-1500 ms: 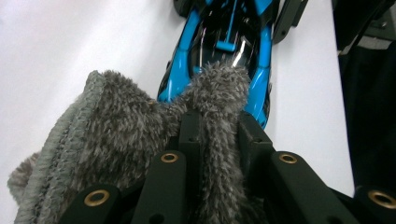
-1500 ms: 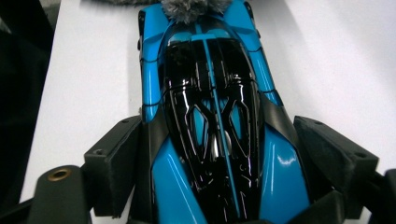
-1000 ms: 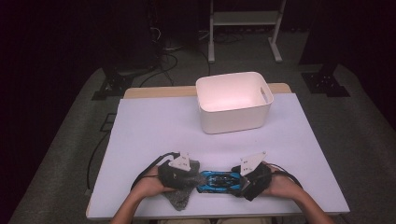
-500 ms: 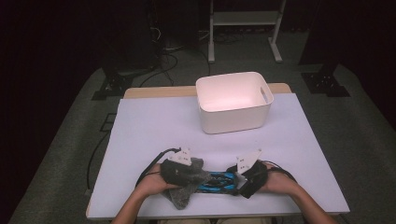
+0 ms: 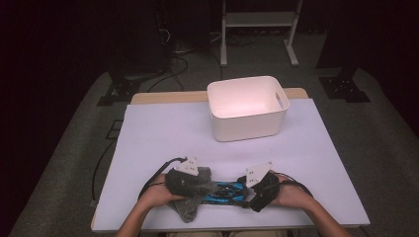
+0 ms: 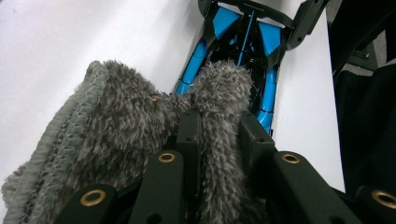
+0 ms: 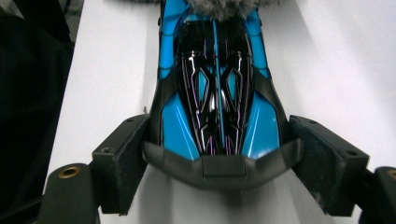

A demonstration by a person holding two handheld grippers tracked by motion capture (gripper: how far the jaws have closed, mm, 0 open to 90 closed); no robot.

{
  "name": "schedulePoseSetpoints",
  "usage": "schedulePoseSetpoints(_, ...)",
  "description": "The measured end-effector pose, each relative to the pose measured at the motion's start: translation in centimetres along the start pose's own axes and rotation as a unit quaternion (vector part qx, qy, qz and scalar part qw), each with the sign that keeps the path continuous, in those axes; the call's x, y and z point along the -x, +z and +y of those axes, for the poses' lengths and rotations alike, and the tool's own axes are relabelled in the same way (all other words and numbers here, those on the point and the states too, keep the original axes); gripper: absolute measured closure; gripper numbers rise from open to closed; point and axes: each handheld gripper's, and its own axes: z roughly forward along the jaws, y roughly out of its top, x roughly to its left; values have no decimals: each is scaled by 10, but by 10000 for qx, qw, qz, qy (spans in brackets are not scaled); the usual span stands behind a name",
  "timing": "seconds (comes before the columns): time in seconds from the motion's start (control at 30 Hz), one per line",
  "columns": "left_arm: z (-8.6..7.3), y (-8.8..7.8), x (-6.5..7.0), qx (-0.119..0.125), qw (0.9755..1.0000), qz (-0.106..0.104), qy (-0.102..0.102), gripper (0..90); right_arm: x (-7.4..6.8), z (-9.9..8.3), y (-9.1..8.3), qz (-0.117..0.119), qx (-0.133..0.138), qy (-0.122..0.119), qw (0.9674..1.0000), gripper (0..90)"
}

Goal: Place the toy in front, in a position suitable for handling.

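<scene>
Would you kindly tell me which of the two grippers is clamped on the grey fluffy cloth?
The left gripper: its jaws pinch the grey cloth against the toy car's end. The right gripper instead holds the blue toy car by its black wing.

Left tool (image 5: 190,182) jaws clamped tight; right tool (image 5: 254,190) jaws wide, just closed slightly; forearms low.

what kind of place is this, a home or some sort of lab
Most likely a lab or recording studio, not a home: a white-topped table stands alone in a dark room, black cables trail across grey carpet, and a white metal stand sits behind it.
</scene>
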Motion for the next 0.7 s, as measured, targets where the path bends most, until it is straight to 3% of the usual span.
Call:
schedulePoseSetpoints(0.2,0,0,0,-7,10000,-21,-2,733,-2,-4,-9,-20,-9,163,9999,225)
schedulePoseSetpoints(0.33,0,0,0,-11,10000,-1,8,732,-2,-5,-12,-41,-75,130,9999,226)
schedulePoseSetpoints(0.47,-2,-1,-2,52,10000,-55,-60,731,0,-8,-14,-14,10,244,9997,229)
schedulePoseSetpoints(0.7,1,-2,-1,-7,10000,-57,-14,730,2,-5,-7,30,-54,153,9999,237)
